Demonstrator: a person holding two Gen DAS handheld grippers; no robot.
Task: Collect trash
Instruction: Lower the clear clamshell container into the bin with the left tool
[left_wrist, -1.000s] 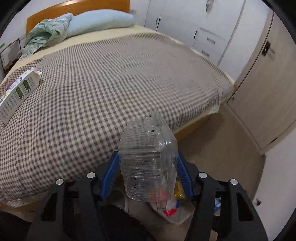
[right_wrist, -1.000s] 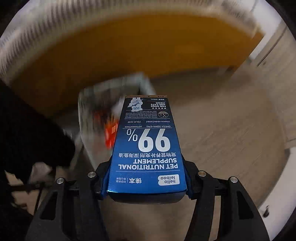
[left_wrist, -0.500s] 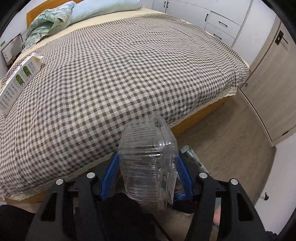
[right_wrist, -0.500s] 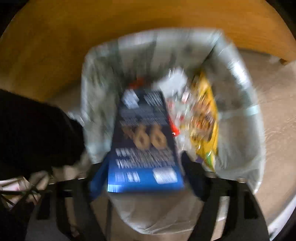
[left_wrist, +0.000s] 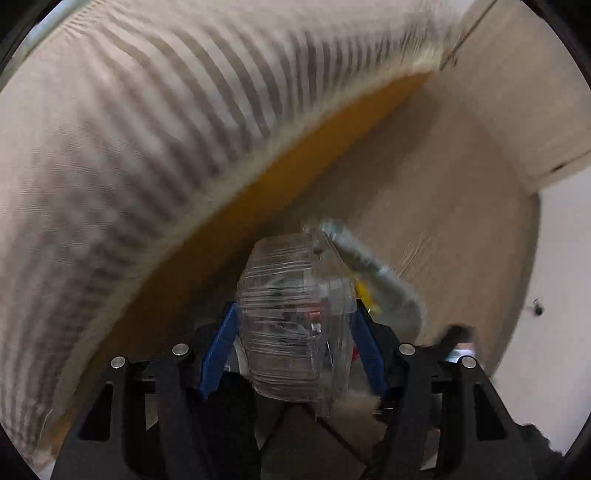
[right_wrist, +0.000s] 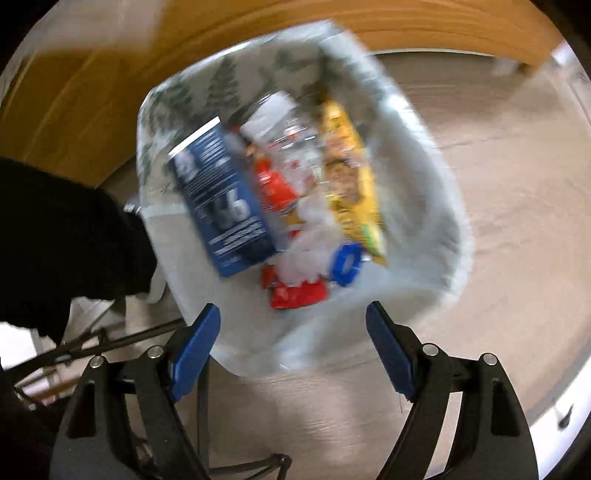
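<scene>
While the blue box (right_wrist: 225, 199) already lies in the bin bag (right_wrist: 436, 229) below the right gripper's (right_wrist: 293, 347) empty, spread jaws, the left gripper (left_wrist: 295, 350) clamps a clear plastic container (left_wrist: 295, 325) not yet dropped.

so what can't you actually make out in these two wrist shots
- Left wrist view: the trash bin is mostly hidden behind the clear plastic container in the left gripper.
- Left wrist view: the bed cover pattern is smeared by motion blur.
- Right wrist view: print on the blue box is blurred, and trash beneath it is covered.
</scene>
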